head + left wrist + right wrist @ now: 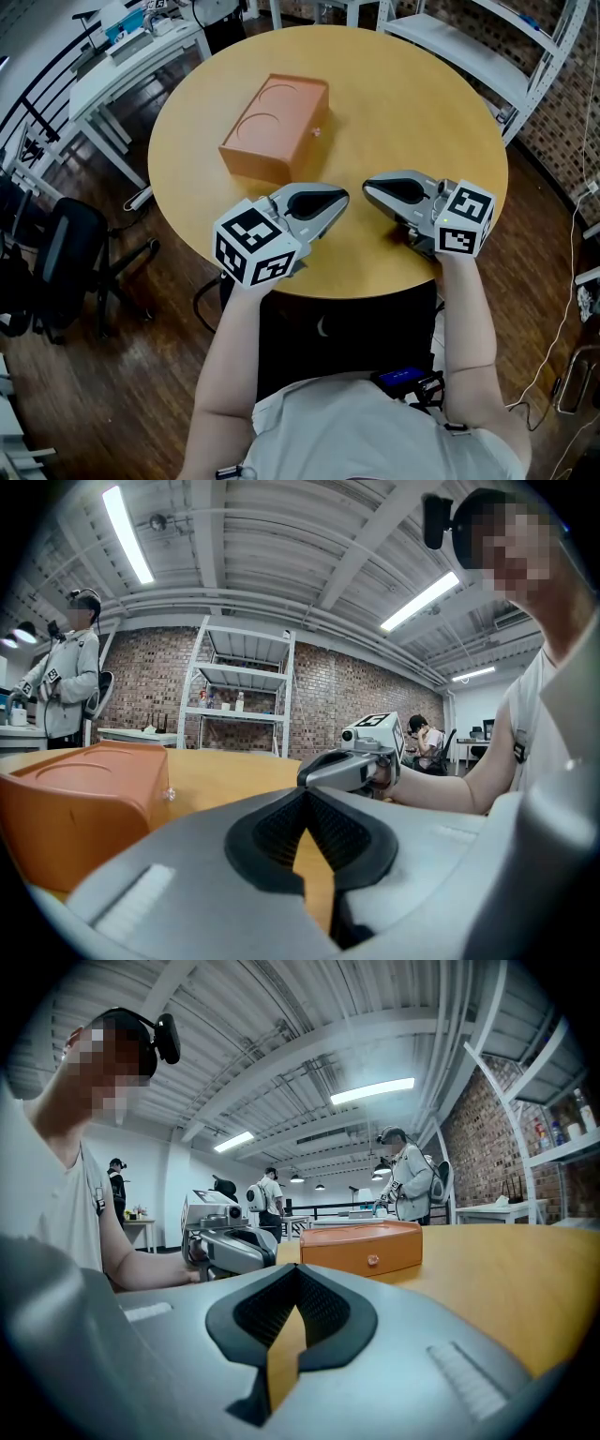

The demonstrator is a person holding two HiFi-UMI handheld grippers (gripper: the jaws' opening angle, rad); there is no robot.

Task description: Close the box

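Orange box [277, 127] on a honey-yellow counter [412, 112]. The left tool [343, 196] and right tool [367, 186] are grey with black pads [272, 838]; their cubes [255, 246] bear black-and-white square markers.

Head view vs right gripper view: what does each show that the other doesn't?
Head view only: the top of the orange box, with two round recesses; the whole edge of the round table; a black chair; the right tool from outside.
Right gripper view only: ceiling lights, a standing person behind the box, and the right tool's jaws shut with nothing between them.
Both: the box with its lid down, its small front knob, the left tool, the tabletop.
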